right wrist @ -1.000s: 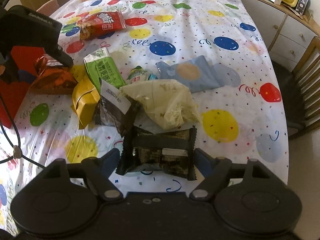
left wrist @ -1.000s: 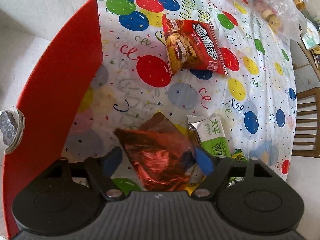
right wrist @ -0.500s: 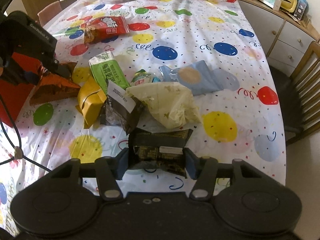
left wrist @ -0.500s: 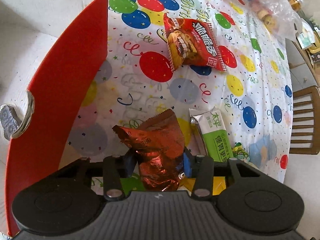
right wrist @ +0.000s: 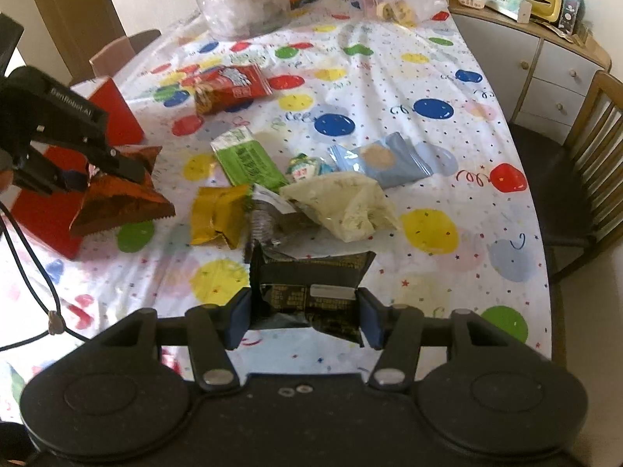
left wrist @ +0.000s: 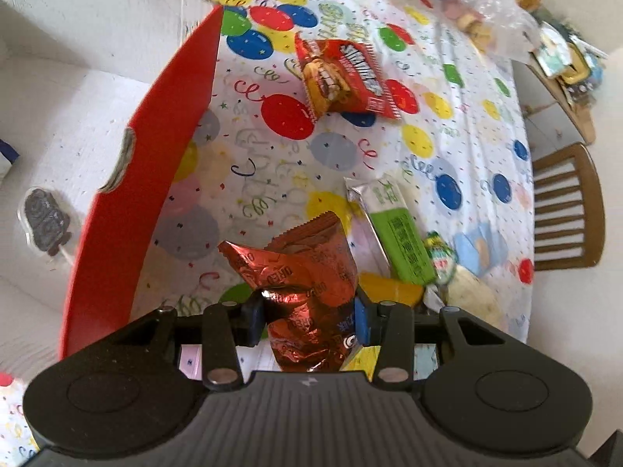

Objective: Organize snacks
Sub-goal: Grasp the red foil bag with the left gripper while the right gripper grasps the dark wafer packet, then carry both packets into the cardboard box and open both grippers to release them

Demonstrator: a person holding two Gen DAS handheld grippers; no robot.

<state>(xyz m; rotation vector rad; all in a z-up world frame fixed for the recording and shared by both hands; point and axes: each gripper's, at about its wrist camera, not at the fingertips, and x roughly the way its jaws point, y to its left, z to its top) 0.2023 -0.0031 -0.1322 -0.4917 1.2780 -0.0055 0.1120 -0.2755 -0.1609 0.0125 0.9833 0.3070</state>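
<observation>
The left gripper (left wrist: 307, 321) pinches a crumpled red foil Oreo packet (left wrist: 307, 292), lifted clear of the balloon-print tablecloth (left wrist: 272, 155) beside the red wall of a box (left wrist: 155, 148) whose white inside shows at the table's left edge. The right gripper (right wrist: 303, 319) clamps a black packet (right wrist: 311, 284) between its blue pads, the packet raised just off the cloth near the table's near edge. In the right wrist view the left gripper (right wrist: 78, 177) hangs over the box's (right wrist: 113, 116) corner with the foil packet (right wrist: 120, 198) dangling from it. Between the two, a loose heap of snacks lies mid-table: a yellow packet (right wrist: 218, 214), a green bar (right wrist: 249, 159), a small green-and-white sweet (right wrist: 303, 165), a pale blue packet (right wrist: 385, 159), a cream bag (right wrist: 346, 206) and a dark, clear-fronted pouch (right wrist: 268, 218) partly under it. A red biscuit bag (right wrist: 229, 87) lies apart, toward the far left of the table. Two clear plastic bags (right wrist: 249, 0) sit at the far edge. A wooden chair (right wrist: 584, 179) stands at the right edge, a cabinet (right wrist: 525, 58) behind it.
</observation>
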